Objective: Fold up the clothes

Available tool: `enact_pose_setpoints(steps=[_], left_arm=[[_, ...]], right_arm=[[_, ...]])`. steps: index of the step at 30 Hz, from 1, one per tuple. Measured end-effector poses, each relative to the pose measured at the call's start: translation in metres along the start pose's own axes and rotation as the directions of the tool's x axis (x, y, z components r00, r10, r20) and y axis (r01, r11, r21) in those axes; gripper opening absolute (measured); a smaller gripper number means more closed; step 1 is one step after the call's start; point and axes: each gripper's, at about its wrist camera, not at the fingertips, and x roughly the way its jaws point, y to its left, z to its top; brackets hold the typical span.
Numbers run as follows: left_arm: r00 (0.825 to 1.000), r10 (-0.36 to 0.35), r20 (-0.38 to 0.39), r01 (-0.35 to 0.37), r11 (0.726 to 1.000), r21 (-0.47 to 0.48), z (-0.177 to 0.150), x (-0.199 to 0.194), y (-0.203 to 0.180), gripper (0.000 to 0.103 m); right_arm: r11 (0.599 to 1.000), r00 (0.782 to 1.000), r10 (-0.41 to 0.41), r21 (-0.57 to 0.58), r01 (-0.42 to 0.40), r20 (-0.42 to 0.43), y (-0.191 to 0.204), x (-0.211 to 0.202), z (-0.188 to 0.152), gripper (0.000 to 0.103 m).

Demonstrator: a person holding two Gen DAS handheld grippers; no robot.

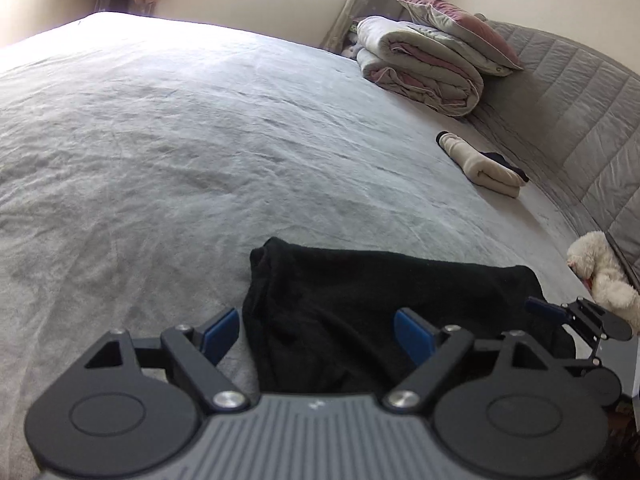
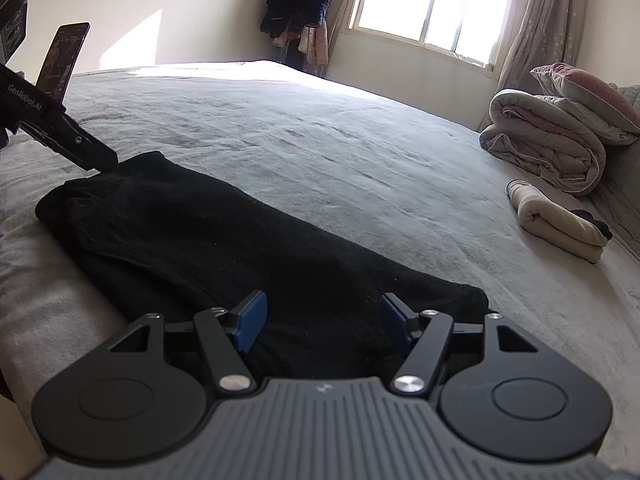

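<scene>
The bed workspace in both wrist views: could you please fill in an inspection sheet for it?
Surface: bed sheet, grey, wrinkled.
Job's things: black garment lying folded lengthwise near the bed's front edge; cream folded garment set aside by the headboard.
Clutter: folded quilt with a pillow on top; plush toy.
Grippers: left gripper open over the black garment's end; right gripper open over the other end.
Cables: nothing seen.
Surroundings: window, curtain, hanging clothes.

The left gripper (image 1: 316, 330) hangs with jaws wide apart over a black garment (image 1: 360, 304) on the bed (image 1: 180, 140).
</scene>
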Motion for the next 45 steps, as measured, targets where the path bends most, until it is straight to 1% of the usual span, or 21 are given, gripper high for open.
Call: enact_pose_setpoints(steps=[4, 6, 10, 13, 17, 21, 23, 24, 26, 28, 30, 31, 32, 35, 37, 38, 39, 41, 42, 44, 45], left_arm=[[0.999, 0.026, -0.03, -0.028, 0.997, -0.077, 0.003, 0.004, 0.01, 0.086], [0.998, 0.018, -0.056, -0.025, 0.991, -0.131, 0.002, 0.009, 0.016, 0.084], [0.997, -0.005, -0.071, -0.012, 0.971, -0.24, 0.0, 0.014, 0.027, 0.084], [0.997, -0.031, -0.067, 0.011, 0.957, -0.29, -0.002, 0.014, 0.032, 0.082], [0.993, -0.079, -0.087, 0.047, 0.944, -0.326, -0.005, 0.014, 0.034, 0.081], [0.989, -0.097, -0.109, 0.059, 0.948, -0.314, -0.006, 0.016, 0.031, 0.079], [0.99, -0.08, -0.116, 0.042, 0.953, -0.299, -0.007, 0.015, 0.03, 0.072], [0.99, -0.068, -0.12, 0.031, 0.957, -0.29, -0.007, 0.015, 0.029, 0.069], [0.99, -0.053, -0.129, 0.016, 0.963, -0.269, -0.007, 0.013, 0.029, 0.06], [0.99, -0.049, -0.136, 0.013, 0.968, -0.25, -0.008, 0.011, 0.028, 0.059], [0.99, -0.026, -0.138, -0.005, 0.977, -0.214, -0.01, 0.008, 0.027, 0.052], [0.99, 0.007, -0.141, -0.033, 0.983, -0.182, -0.011, 0.007, 0.025, 0.039], [0.989, 0.031, -0.143, -0.054, 0.986, -0.155, -0.012, 0.007, 0.024, 0.031], [0.988, 0.06, -0.144, -0.076, 0.991, -0.107, -0.012, 0.003, 0.025, 0.03], [0.987, 0.068, -0.145, -0.081, 0.993, -0.081, -0.012, 0.002, 0.025, 0.03], [0.987, 0.064, -0.147, -0.077, 0.993, -0.084, -0.012, 0.001, 0.025, 0.031], [0.988, 0.047, -0.149, -0.064, 0.992, -0.11, -0.011, 0.0, 0.028, 0.034], [0.99, -0.021, -0.142, -0.01, 0.976, -0.217, -0.01, -0.002, 0.038, 0.052], [0.99, -0.048, -0.135, 0.011, 0.964, -0.264, -0.01, -0.002, 0.043, 0.054], [0.989, -0.079, -0.126, 0.033, 0.942, -0.333, -0.01, 0.001, 0.048, 0.055], [0.989, -0.083, -0.122, 0.037, 0.939, -0.341, -0.01, 0.003, 0.048, 0.055]], right_arm=[[0.999, 0.999, 0.015, -0.039, -0.013, 0.033, 0.008, -0.005, 0.002, 0.068], [0.999, 0.998, 0.027, -0.036, -0.026, 0.05, 0.009, -0.007, 0.004, 0.068], [0.999, 0.997, 0.044, 0.001, -0.044, 0.057, 0.006, -0.008, 0.008, 0.068], [0.996, 0.997, 0.064, 0.053, -0.067, 0.05, 0.002, -0.006, 0.009, 0.068], [0.992, 0.996, 0.075, 0.103, -0.079, 0.038, -0.002, -0.004, 0.011, 0.068], [0.989, 0.996, 0.08, 0.117, -0.085, 0.046, -0.003, -0.006, 0.011, 0.068], [0.986, 0.994, 0.099, 0.126, -0.105, 0.052, -0.003, -0.007, 0.011, 0.068], [0.986, 0.993, 0.102, 0.124, -0.108, 0.052, -0.003, -0.007, 0.011, 0.068], [0.988, 0.994, 0.096, 0.113, -0.101, 0.044, -0.001, -0.006, 0.01, 0.068], [0.99, 0.996, 0.088, 0.107, -0.091, 0.032, 0.0, -0.004, 0.009, 0.068], [0.99, 0.996, 0.089, 0.111, -0.091, 0.024, -0.001, -0.003, 0.008, 0.068], [0.989, 0.996, 0.09, 0.112, -0.092, 0.021, -0.001, -0.002, 0.009, 0.068], [0.99, 0.996, 0.089, 0.111, -0.091, 0.021, 0.0, -0.001, 0.009, 0.068], [0.99, 0.996, 0.089, 0.11, -0.09, 0.016, 0.0, 0.0, 0.009, 0.068], [0.99, 0.996, 0.091, 0.11, -0.092, 0.015, 0.0, 0.0, 0.008, 0.068], [0.99, 0.996, 0.092, 0.11, -0.093, 0.015, 0.0, 0.0, 0.008, 0.068], [0.99, 0.996, 0.093, 0.11, -0.094, 0.014, -0.001, -0.001, 0.008, 0.068], [0.989, 0.995, 0.094, 0.113, -0.096, 0.017, -0.001, -0.001, 0.008, 0.068], [0.989, 0.995, 0.095, 0.115, -0.097, 0.019, -0.002, -0.001, 0.008, 0.068], [0.988, 0.995, 0.096, 0.12, -0.098, 0.024, -0.002, -0.001, 0.009, 0.068], [0.988, 0.995, 0.095, 0.122, -0.098, 0.029, -0.002, -0.001, 0.009, 0.068]])
